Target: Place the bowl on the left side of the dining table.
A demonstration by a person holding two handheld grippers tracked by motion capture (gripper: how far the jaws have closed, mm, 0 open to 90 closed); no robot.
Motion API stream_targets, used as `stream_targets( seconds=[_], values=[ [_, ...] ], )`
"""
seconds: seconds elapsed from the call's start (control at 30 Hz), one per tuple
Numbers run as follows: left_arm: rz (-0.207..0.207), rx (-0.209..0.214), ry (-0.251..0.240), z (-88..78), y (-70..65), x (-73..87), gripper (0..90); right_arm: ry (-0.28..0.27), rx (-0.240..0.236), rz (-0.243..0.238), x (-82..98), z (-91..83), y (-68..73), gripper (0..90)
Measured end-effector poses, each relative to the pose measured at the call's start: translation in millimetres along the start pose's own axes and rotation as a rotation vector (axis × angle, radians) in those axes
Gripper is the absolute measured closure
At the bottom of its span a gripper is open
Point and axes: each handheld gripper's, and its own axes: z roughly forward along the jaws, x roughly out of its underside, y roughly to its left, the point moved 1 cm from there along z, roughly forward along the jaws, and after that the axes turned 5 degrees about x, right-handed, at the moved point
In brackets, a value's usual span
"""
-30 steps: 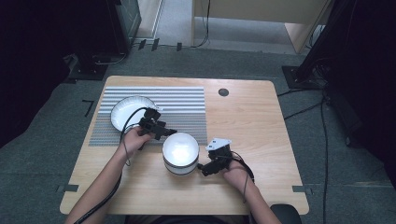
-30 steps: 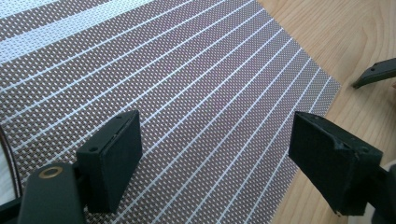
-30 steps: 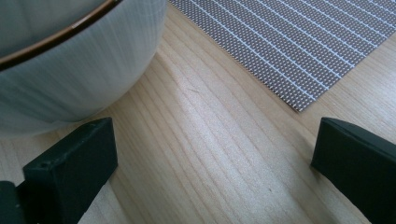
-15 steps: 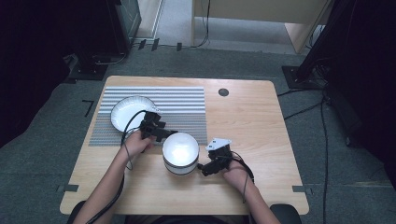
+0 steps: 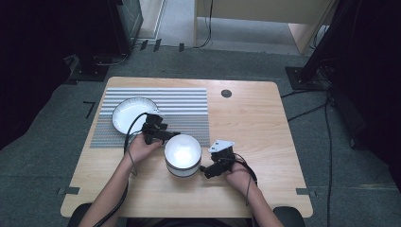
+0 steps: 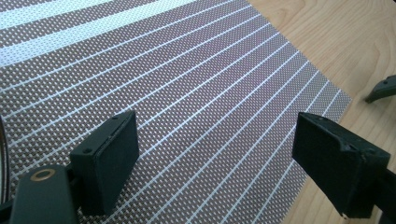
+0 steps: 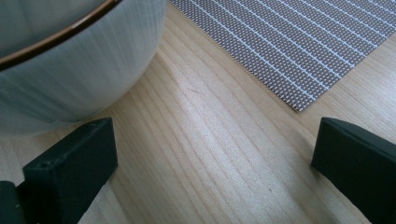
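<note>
A white bowl (image 5: 183, 153) with a brown rim stands on bare wood just in front of the striped placemat (image 5: 156, 116). My left gripper (image 5: 171, 134) sits at the bowl's back-left edge, low over the mat; in the left gripper view it (image 6: 215, 158) is open, with only mat between its jaws. My right gripper (image 5: 207, 171) rests on the table at the bowl's right side. Seen in the right gripper view, it (image 7: 215, 144) is open over wood, its left jaw close beside the bowl's wall (image 7: 70, 70). A white plate (image 5: 134, 113) lies on the mat, behind the left hand.
The wooden table (image 5: 255, 123) has free room on its right half, with a small dark round hole (image 5: 226, 93) near the back edge. The mat's corner (image 7: 299, 105) lies just ahead of my right gripper. Cables trail back along both forearms.
</note>
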Motion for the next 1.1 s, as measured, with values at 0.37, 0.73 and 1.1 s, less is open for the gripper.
stream_targets(
  seconds=[0.37,0.73,1.1],
  values=[
    [-0.039,0.022,0.05,-4.1,4.2,-6.9,21.5,0.0,0.0,0.0,0.0,0.0,0.0,0.0],
    [0.01,0.013,0.076,-12.3,-7.7,-15.2,25.3,0.001,0.0,-0.001,0.0,-0.1,-0.1,0.0],
    [0.008,0.007,0.099,-19.7,-8.0,-17.0,26.0,0.001,0.0,0.0,0.1,-0.1,-0.1,0.0]
  ],
)
